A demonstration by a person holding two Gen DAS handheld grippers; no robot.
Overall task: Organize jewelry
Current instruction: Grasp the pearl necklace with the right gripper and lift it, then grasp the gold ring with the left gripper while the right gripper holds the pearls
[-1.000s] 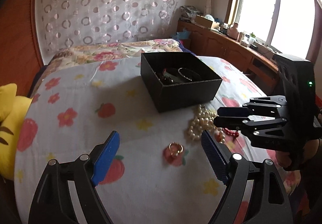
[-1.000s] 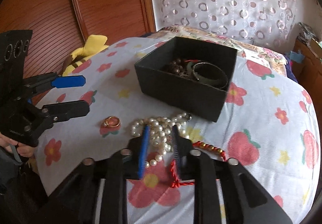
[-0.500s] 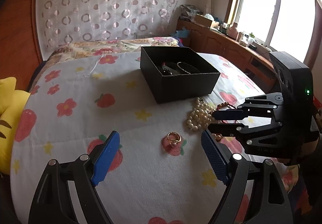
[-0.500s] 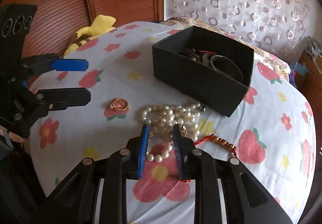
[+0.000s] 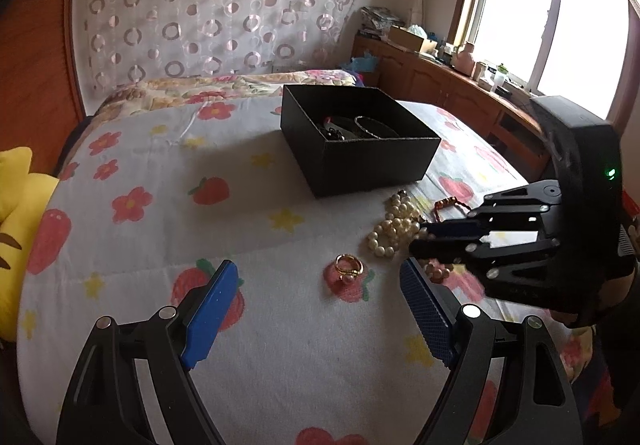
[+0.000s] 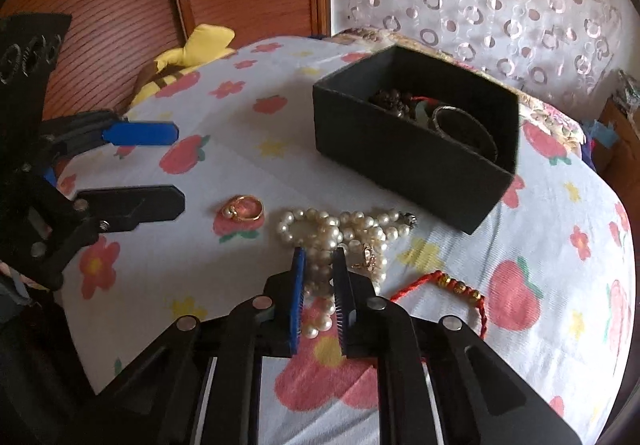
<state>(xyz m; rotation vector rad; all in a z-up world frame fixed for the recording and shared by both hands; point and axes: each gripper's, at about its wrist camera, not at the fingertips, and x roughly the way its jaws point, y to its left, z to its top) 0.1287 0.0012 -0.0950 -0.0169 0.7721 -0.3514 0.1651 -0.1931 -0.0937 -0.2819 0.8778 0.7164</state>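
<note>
Bed with a flower-and-strawberry quilt, jewelry laid out on top

The quilted bedspread [image 6: 240,149] carries an open black box [image 6: 404,161], a gold ring [image 6: 244,208] resting on a printed strawberry, a heap of pearl necklace [image 6: 336,229] just beside the box's near wall, and a red cord bracelet [image 6: 448,283] with gold beads. A yellow plush toy [image 5: 16,213] lies at the bed's edge.

Left tongs [image 5: 320,309], right tongs [image 6: 318,285]: black linkage frames, silver screws, ribbed blue pads.
</note>
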